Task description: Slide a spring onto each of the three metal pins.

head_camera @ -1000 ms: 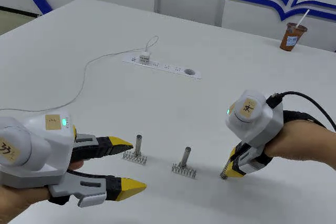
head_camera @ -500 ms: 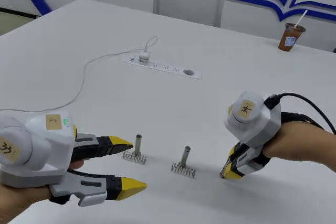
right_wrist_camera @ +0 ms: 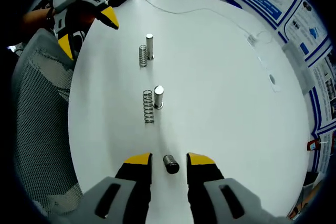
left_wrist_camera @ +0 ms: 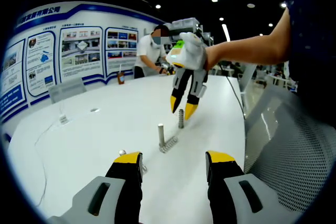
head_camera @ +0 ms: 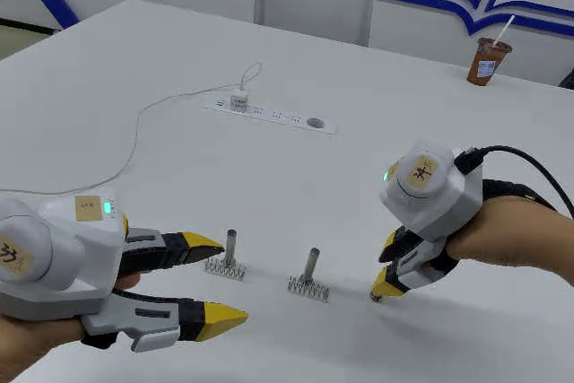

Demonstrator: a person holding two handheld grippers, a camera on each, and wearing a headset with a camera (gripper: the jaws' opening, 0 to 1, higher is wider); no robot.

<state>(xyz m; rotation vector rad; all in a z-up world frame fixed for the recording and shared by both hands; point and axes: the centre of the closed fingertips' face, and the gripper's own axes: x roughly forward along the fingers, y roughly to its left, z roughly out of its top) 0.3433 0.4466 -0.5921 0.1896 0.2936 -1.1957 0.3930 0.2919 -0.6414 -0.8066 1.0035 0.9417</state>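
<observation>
Right of the middle pin (head_camera: 310, 265): straddling the third pin (left_wrist_camera: 181, 118) with the right gripper (right_wrist_camera: 169, 157), jaws parted and clear of it, a spring (right_wrist_camera: 171, 167) seemingly sleeved on it. At the middle pin's foot, a loose spring (head_camera: 308, 288) lying flat. Left of the middle pin, the left pin (head_camera: 230, 247) with a second loose spring (head_camera: 224, 268) alongside; beyond, the left gripper (left_wrist_camera: 174, 156) spread wide, grasping nothing.

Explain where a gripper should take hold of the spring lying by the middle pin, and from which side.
Probably pinch the spring across its coils near one end, coming down from above: it lies flat on the table, and the middle pin stands close beside its mid-length, crowding a jaw there.
</observation>
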